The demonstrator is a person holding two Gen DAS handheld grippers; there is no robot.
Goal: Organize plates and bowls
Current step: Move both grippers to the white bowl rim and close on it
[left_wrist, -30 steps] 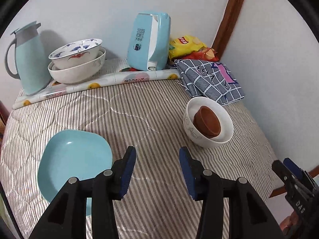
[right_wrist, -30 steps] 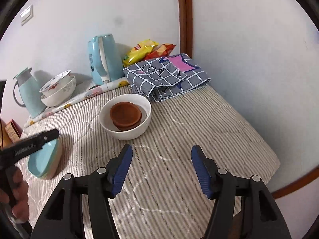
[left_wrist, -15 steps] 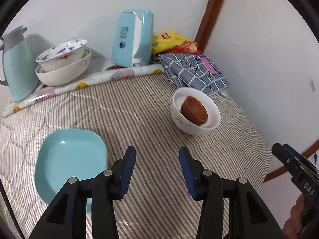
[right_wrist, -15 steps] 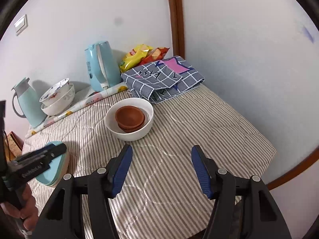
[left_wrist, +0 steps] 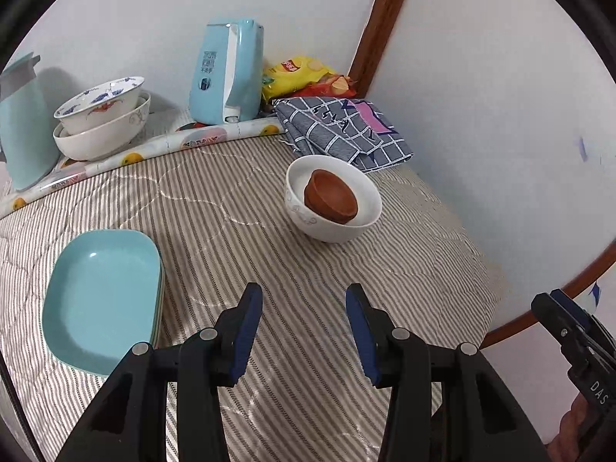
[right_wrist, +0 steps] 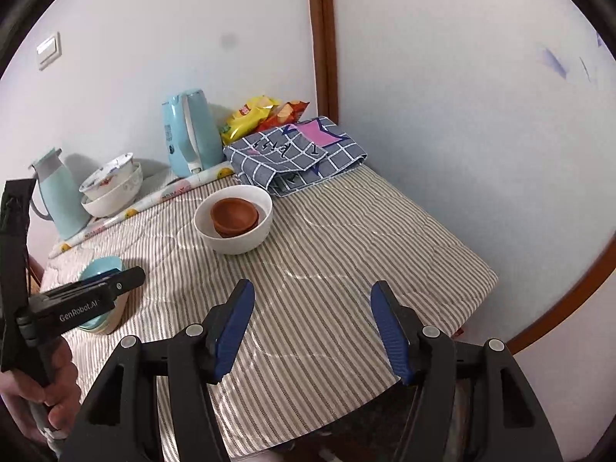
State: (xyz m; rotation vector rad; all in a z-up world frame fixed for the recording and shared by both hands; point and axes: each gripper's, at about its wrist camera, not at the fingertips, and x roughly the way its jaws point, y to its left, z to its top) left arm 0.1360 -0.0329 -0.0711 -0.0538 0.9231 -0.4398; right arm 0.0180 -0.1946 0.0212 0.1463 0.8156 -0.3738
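Observation:
A white bowl [left_wrist: 335,215] stands mid-table with brown bowls [left_wrist: 330,195] nested inside; it also shows in the right wrist view [right_wrist: 235,235]. A stack of light blue square plates [left_wrist: 100,292] lies at the left, partly hidden in the right wrist view [right_wrist: 98,269]. Two patterned white bowls [left_wrist: 100,123] are stacked at the back left. My left gripper [left_wrist: 304,331] is open and empty, above the cloth in front of the white bowl. My right gripper [right_wrist: 312,327] is open and empty near the table's front edge.
The table carries a striped quilted cloth [left_wrist: 231,200]. At the back stand a blue kettle [left_wrist: 229,77], a pale blue jug [left_wrist: 21,123], snack bags [left_wrist: 300,77], a folded checked cloth [left_wrist: 346,131] and a rolled printed sheet [left_wrist: 154,150]. Walls close the back and right.
Both grippers have drawn back from the table and risen, so the bowls look smaller and farther. Nothing on the table has moved. Both stay open.

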